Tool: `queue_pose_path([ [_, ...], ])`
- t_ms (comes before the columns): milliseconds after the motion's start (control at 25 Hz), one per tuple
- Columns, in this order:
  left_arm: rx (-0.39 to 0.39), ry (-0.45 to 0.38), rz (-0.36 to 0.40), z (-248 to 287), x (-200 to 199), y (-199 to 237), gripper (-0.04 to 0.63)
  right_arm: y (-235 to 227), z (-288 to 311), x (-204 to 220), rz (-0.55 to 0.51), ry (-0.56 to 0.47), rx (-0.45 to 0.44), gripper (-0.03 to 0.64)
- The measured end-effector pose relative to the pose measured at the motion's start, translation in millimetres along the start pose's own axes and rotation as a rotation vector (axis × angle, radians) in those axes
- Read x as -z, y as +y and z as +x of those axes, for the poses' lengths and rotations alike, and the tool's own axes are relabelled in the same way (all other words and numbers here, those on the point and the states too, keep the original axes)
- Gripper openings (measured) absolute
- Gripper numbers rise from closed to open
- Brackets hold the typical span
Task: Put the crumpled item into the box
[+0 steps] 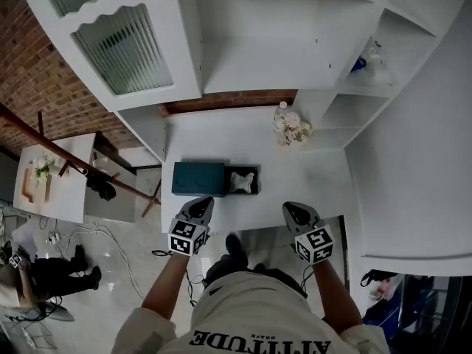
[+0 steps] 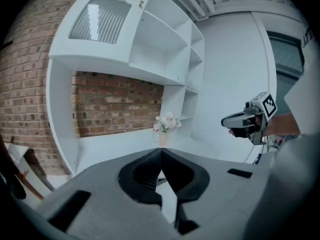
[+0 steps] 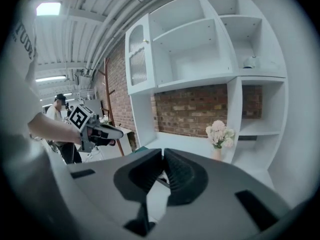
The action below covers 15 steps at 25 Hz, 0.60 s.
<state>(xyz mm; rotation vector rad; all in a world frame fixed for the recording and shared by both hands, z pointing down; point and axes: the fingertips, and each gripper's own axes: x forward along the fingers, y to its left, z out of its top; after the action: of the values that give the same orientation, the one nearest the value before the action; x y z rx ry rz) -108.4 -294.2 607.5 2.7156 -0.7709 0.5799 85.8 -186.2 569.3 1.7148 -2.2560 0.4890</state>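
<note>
crumpled item (image 1: 240,182) beyond left gripper (image 1: 202,203)

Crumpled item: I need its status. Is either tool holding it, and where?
Nothing is held: left tool and right tool are shut and empty; the crumpled item lies in the box.

Wht crumpled item (image 1: 241,182) in open box (image 1: 243,169)

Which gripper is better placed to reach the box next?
Left, probably. The left gripper sits just in front of the box, the right gripper off to its side. Both are shut and empty. The crumpled item already lies in the box's open half.
</note>
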Motion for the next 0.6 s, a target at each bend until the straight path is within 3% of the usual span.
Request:
queue_pose_path([
  [240, -0.049, -0.069, -0.063, -37.4, 5.7, -39.5, 0.025, 10.2, -38.5, 12.1, -0.001, -0.027, -0.032, 0.035],
  [600, -0.13, -0.154, -0.068, -102.4, 10.7, -89.5, 0.025, 16.9, -105.0, 24.7, -0.007, -0.054, -0.02, 0.035],
])
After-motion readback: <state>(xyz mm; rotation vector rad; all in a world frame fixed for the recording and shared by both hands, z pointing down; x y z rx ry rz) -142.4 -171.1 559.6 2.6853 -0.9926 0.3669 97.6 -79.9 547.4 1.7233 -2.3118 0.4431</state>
